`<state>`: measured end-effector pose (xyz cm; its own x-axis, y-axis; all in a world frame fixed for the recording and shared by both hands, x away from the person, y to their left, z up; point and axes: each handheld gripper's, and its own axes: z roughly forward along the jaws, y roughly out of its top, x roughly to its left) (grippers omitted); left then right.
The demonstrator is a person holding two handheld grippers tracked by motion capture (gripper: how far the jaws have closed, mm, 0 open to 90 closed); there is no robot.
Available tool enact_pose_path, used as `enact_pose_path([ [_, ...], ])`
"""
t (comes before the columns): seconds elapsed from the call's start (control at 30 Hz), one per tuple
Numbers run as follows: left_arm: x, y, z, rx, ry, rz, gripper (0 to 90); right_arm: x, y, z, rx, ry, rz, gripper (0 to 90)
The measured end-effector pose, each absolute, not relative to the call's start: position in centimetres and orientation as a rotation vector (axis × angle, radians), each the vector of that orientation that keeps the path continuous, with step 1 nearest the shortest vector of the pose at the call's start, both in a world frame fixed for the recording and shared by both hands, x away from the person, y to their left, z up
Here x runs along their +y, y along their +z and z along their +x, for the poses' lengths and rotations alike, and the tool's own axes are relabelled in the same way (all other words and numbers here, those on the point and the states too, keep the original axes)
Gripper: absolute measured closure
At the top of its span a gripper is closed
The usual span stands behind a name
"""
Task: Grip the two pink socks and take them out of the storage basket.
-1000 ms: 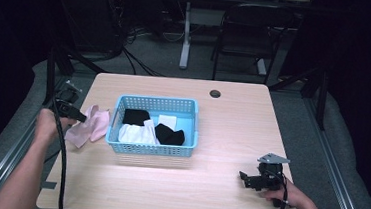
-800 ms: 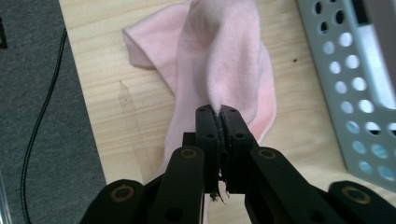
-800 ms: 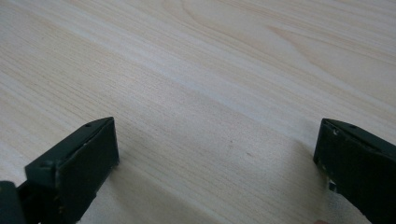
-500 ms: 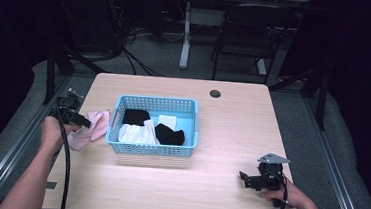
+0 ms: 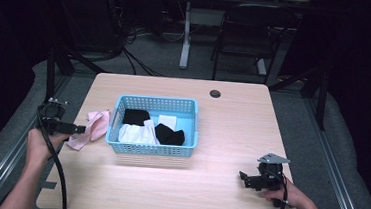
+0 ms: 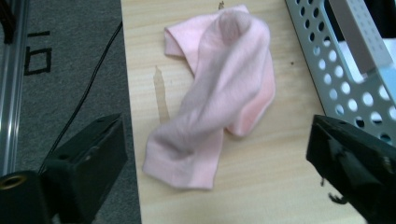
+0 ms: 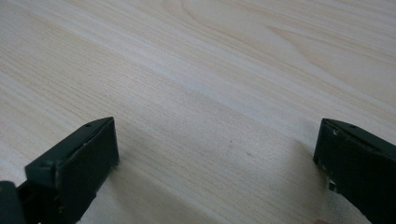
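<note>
Your left gripper (image 6: 219, 172) has its jaws spread wide and holds nothing; in the left gripper view the two black jaws stand at the bottom corners, with the pink sock (image 6: 219, 98) lying on the wood between and beyond them, not touched by either. The sock is crumpled and folded over itself, flat on the table (image 6: 289, 186) close to its left edge, with the grey floor just past that edge. Just beside the sock, on its far side from the table edge, stands the perforated wall of the blue basket (image 6: 345, 88).

From the high view, your left gripper (image 5: 74, 128) sits at the table's left edge, pointing toward the pink sock (image 5: 91, 127), which lies just outside the basket (image 5: 152, 149) against its left wall. Inside the basket are black and white pieces of clothing.

Your right gripper (image 7: 217, 163) is also spread open and empty; its own view shows bare wood grain between its jaws. In the high view it (image 5: 248, 179) rests low over the table's near right corner, well apart from the basket and the sock.
</note>
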<state>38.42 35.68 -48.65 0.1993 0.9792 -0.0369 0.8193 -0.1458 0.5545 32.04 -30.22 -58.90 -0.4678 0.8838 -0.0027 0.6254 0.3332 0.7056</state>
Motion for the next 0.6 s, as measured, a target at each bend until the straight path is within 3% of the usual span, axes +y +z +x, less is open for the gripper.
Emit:
enact_pose_path([
  [0.33,34.9,-51.5,34.2,1.652,0.455,2.010,0.0,-30.2,-58.9,32.0,2.216,0.918,1.333,0.0],
  [0.6,34.5,-53.4,33.4,1.622,0.477,1.993,0.0,-30.2,-58.9,32.0,2.216,0.918,1.334,0.0],
])
